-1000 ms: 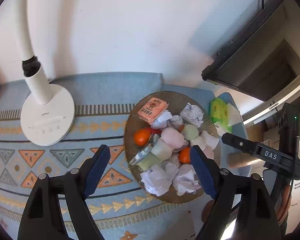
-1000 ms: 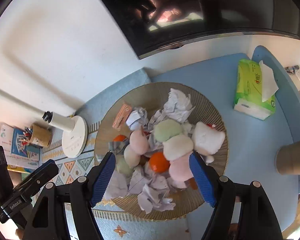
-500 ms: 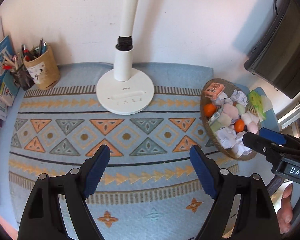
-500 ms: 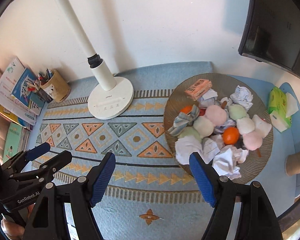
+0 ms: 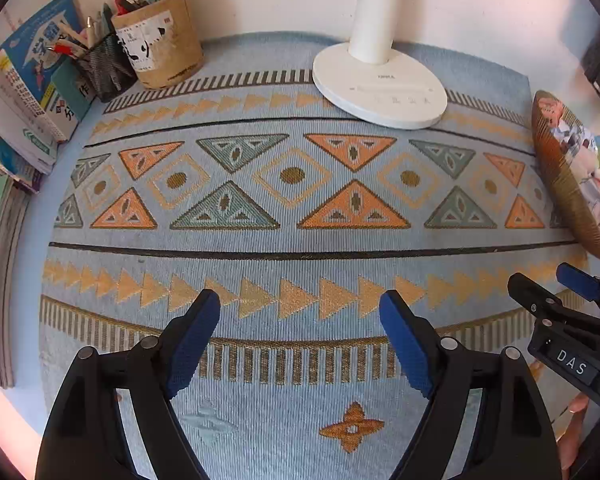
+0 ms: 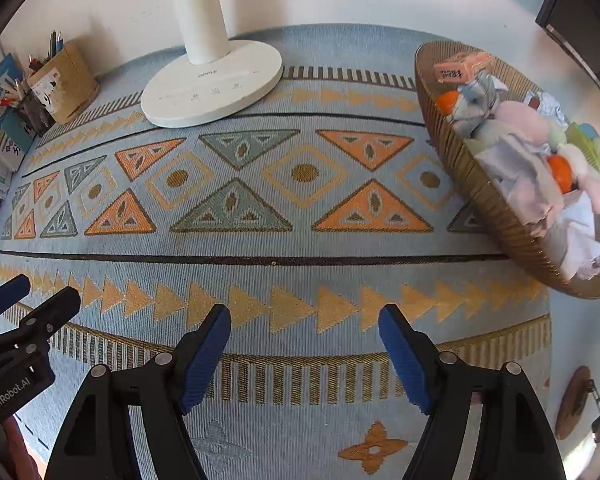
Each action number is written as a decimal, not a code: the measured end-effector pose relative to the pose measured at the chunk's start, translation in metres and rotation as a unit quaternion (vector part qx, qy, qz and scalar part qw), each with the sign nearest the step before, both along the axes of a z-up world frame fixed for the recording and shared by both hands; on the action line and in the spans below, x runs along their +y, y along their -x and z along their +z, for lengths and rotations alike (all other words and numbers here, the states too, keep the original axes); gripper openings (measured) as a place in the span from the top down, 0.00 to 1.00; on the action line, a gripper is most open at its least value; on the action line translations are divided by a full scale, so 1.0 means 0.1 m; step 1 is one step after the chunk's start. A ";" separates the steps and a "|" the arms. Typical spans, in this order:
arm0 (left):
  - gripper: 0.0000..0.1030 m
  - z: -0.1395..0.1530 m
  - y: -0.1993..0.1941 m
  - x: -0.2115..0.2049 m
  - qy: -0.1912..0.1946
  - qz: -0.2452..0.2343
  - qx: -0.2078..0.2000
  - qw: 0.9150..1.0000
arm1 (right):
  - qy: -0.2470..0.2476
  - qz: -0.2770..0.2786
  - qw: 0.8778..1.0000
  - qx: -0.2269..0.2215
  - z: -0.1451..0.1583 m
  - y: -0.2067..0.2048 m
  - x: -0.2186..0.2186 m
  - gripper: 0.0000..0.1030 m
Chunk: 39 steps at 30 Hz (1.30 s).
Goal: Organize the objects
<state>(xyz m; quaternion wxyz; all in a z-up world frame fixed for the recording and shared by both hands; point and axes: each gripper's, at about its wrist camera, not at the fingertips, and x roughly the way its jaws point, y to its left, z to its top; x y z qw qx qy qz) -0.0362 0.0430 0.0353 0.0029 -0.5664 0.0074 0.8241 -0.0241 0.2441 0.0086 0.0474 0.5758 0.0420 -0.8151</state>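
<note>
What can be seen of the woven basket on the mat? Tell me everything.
The woven basket is a shallow, round, brown tray of ribbed wicker-like weave. It sits flat at the right end of the patterned mat, right of the lamp base, apart from it. It is heaped with crumpled paper, two orange fruits, pastel plush pieces and a pink packet at its far rim. Neither gripper touches it.

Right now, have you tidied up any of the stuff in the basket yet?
Not yet. The basket is still heaped with crumpled paper, oranges and a pink box. Nothing is sorted onto the mat. Both the left gripper and right gripper are open and empty, so everything remains.
</note>
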 end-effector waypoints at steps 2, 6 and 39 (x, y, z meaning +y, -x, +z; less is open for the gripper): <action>0.22 -0.12 0.00 0.02 0.022 -0.002 0.006 1.000 | -0.003 0.005 1.000 0.006 -0.09 -0.02 -0.05 0.27; 0.18 -0.29 -0.05 0.01 0.019 0.011 0.025 0.999 | 0.004 0.013 1.000 0.023 -0.21 -0.04 -0.10 0.07; 0.00 -0.44 -0.28 -0.11 -0.005 0.034 0.133 0.991 | 0.022 0.009 0.989 0.143 -0.24 -0.31 -0.05 0.00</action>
